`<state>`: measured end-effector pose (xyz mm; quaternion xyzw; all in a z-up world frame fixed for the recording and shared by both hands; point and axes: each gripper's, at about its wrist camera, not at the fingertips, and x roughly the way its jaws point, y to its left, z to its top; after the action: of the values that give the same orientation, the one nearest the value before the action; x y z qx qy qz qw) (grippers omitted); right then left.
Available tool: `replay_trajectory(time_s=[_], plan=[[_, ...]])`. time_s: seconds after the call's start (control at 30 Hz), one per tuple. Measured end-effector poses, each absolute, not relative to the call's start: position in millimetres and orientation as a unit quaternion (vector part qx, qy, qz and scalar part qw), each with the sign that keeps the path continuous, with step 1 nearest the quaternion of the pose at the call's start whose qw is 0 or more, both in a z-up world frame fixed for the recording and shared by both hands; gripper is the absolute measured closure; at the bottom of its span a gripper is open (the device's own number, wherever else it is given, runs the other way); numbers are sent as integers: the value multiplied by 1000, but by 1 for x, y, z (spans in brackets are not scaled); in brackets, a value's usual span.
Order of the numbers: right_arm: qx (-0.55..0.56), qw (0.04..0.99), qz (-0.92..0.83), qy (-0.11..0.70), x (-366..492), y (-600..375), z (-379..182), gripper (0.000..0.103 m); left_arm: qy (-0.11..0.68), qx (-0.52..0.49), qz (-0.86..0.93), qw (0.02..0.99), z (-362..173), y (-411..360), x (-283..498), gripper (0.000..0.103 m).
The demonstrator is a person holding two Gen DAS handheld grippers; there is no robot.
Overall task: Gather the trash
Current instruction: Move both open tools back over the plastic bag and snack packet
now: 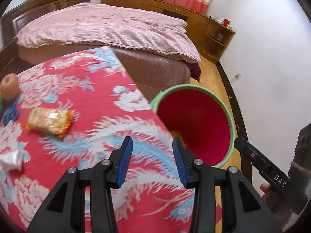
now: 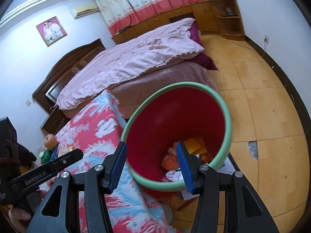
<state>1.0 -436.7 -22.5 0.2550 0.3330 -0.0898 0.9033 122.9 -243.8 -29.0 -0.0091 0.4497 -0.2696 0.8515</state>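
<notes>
From the left wrist camera, the left gripper (image 1: 152, 153) hung over the near right corner of a table under a red cloth (image 1: 81, 101) patterned in blue and white. Its blue-padded jaws stood apart with nothing between them. On the cloth to the left lay a clear snack packet (image 1: 49, 122) with orange ends, well apart from the gripper. A crumpled white tissue (image 1: 10, 159) sat nearer the left edge, and an apple (image 1: 9, 87) and a blue object (image 1: 8, 116) lay farther back on the left. Just beyond the table's right edge stood the bin (image 1: 232, 128), green-rimmed and red inside, with something orange showing at its bottom. At the right edge of the view a hand (image 1: 267, 191) held the right gripper's black body. A bed with a pink cover (image 1: 108, 27) filled the far part of the room.

From the right wrist camera, the right gripper (image 2: 150, 167) pointed down toward the bin (image 2: 227, 128), its jaws likewise released and empty. Inside the bin lay orange wrappers (image 2: 171, 160) and white scraps (image 2: 175, 175). The red cloth (image 2: 93, 128) ran to the left, with the apple (image 2: 50, 140) at its far end. The left gripper's black body (image 2: 48, 168) crossed the lower left. A wooden floor (image 2: 262, 97) spread to the right.
</notes>
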Motion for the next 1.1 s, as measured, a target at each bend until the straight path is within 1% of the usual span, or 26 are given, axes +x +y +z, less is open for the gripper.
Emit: replay_trajectory(time_s=[0.33,0.53,0.8,1.1], plan=[[243,906,-49,344,5,-395,-17,49,437,-40,-213,873,-17,-179,117,60],[232,905,-25,354,10,-371,-18,49,442,-69,-172,878,-19,-137,117,60],[219,902,0,373,22,-345,-23,49,452,-122,-113,877,-33,-81,126,60],[208,897,14,389,32,-329,-29,49,466,-190,-46,863,-60,-28,146,60]])
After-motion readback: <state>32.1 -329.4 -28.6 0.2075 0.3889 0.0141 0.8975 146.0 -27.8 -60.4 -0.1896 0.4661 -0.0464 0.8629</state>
